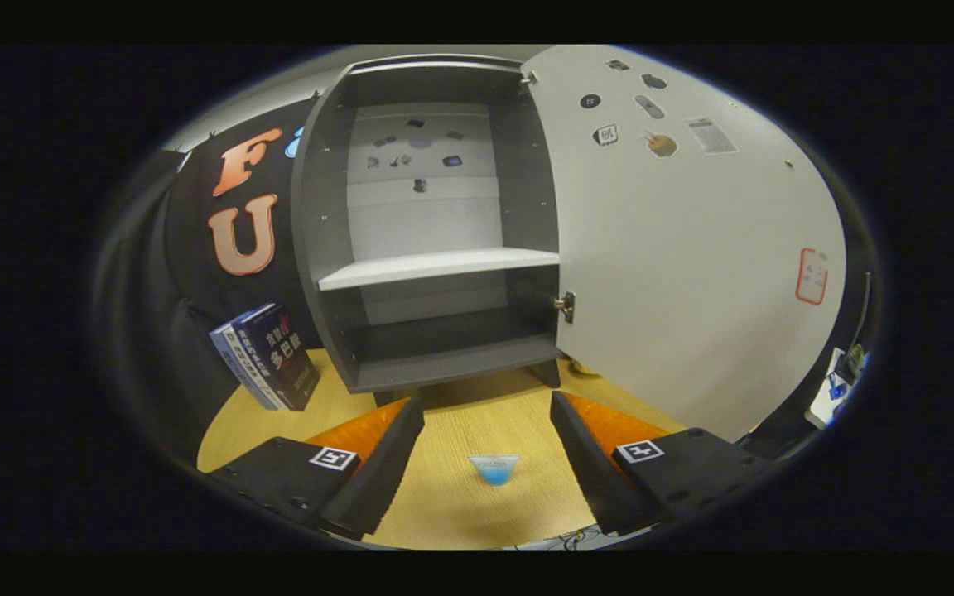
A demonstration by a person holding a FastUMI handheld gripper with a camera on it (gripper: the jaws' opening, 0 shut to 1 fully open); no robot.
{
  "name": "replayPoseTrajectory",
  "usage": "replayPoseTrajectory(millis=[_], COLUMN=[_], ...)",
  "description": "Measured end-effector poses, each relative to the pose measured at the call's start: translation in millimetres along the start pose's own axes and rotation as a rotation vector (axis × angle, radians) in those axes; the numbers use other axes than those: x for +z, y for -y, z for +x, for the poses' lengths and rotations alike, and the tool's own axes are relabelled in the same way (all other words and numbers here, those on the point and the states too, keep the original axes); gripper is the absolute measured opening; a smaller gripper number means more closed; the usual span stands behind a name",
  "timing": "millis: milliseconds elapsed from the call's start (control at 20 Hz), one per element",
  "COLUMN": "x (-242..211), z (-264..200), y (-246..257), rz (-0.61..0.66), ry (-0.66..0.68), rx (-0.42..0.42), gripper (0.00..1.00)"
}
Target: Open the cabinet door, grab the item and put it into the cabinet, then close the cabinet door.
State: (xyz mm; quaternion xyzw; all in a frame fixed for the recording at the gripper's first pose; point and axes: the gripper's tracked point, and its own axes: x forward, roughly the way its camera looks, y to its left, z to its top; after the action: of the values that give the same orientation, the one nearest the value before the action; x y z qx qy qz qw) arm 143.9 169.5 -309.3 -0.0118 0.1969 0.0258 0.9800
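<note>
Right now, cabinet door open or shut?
Open: the cabinet door is swung wide to the right, baring the shelf. The tongs are open, holding nothing.

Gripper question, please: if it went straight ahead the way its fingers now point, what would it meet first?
The gripper is open, with nothing between its fingers. Straight ahead stands the cabinet, door swung open, so it would probably meet the cabinet's bottom front edge or enter the lower compartment; depth is unclear.

Test booth (cloth wall (195, 232)), cabinet (436, 240) on table (477, 488).

Cabinet (436, 232) at twelve o'clock stands open; its door (692, 248) blocks two o'clock, books (266, 356) crowd ten o'clock, both shelves seemingly bare behind spread fingers (386, 463).
</note>
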Motion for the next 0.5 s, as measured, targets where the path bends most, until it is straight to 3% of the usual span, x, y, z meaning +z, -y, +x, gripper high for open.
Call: replayPoseTrajectory(millis=[500], x=[-118], z=[73], y=[19], rz=[0.006], ry=[-0.23], rx=[-0.029], gripper=[0.99])
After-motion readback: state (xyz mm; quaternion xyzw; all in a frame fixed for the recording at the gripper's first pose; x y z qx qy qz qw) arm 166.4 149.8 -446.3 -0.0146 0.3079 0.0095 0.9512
